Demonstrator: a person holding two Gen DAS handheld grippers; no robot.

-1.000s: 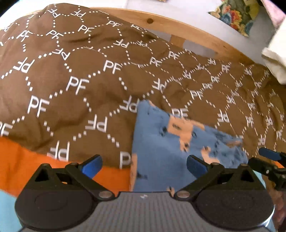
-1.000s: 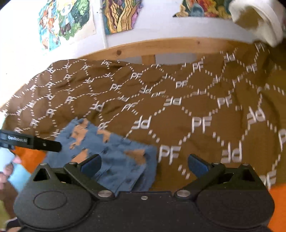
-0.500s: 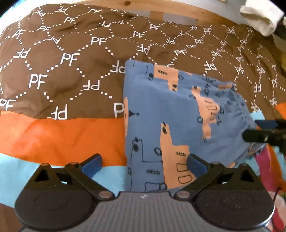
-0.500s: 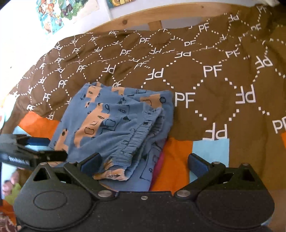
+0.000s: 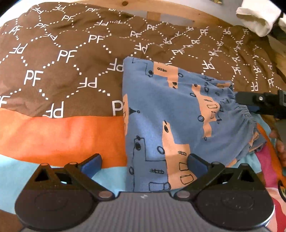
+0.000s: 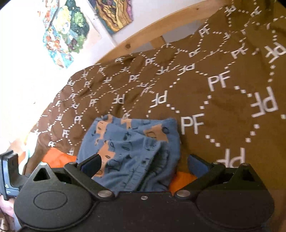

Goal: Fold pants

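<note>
folded blue pants [image 5: 169, 114] laid on the brown bedspread [image 5: 62, 62], left gripper [image 5: 143, 164] jaws spread wide, right gripper [image 6: 144, 164] jaws spread wide, nothing gripped

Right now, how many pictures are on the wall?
2. One colourful picture hangs on the white wall at the upper left of the right wrist view. The other picture is just to its right, cut off by the top edge. More may hang out of view.

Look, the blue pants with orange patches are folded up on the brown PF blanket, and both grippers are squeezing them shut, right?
Not quite. Both wrist views show the left gripper and right gripper open, gripping nothing. The folded blue pants do lie on the brown PF blanket.
</note>
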